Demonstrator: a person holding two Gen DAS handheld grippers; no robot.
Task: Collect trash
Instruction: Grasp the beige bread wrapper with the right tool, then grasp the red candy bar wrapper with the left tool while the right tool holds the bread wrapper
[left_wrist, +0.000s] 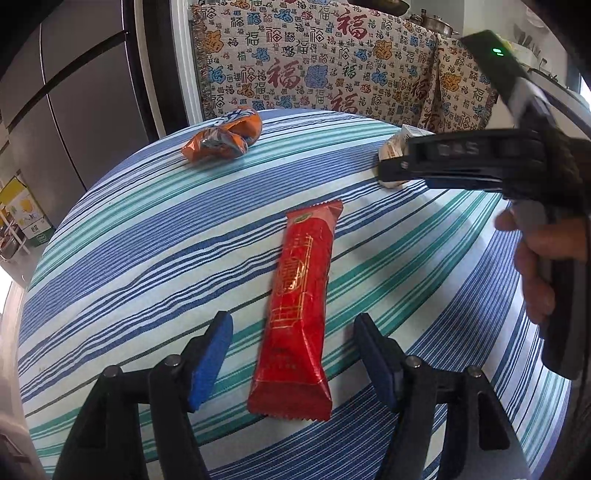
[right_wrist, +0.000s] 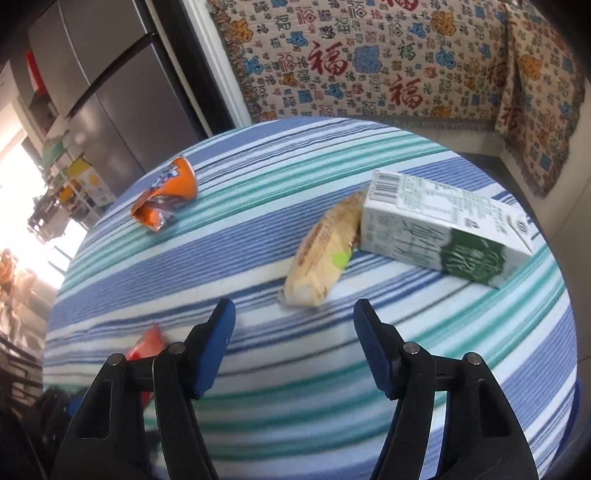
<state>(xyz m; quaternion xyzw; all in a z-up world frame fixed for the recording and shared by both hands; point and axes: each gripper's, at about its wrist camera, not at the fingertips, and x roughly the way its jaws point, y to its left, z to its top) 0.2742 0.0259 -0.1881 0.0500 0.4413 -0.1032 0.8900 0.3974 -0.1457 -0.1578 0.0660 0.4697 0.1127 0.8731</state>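
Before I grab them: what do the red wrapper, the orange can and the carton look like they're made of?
Red wrapper: glossy plastic or foil film, judging by its sheen, gold print and crimped, serrated ends. Orange can: thin painted metal, probably aluminium; it is crushed, with bare silvery creases. Carton: coated paperboard, matte, with crisp folded edges and a printed barcode.

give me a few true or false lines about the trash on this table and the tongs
1. The left tongs are open with the red wrapper lying between the fingers. True.
2. The right tongs are shut on the carton. False: they are open and hold nothing.
3. The orange can is crushed. True.
4. The carton stands upright. False: it lies on its side.
5. The biscuit pack lies beside the carton. True.
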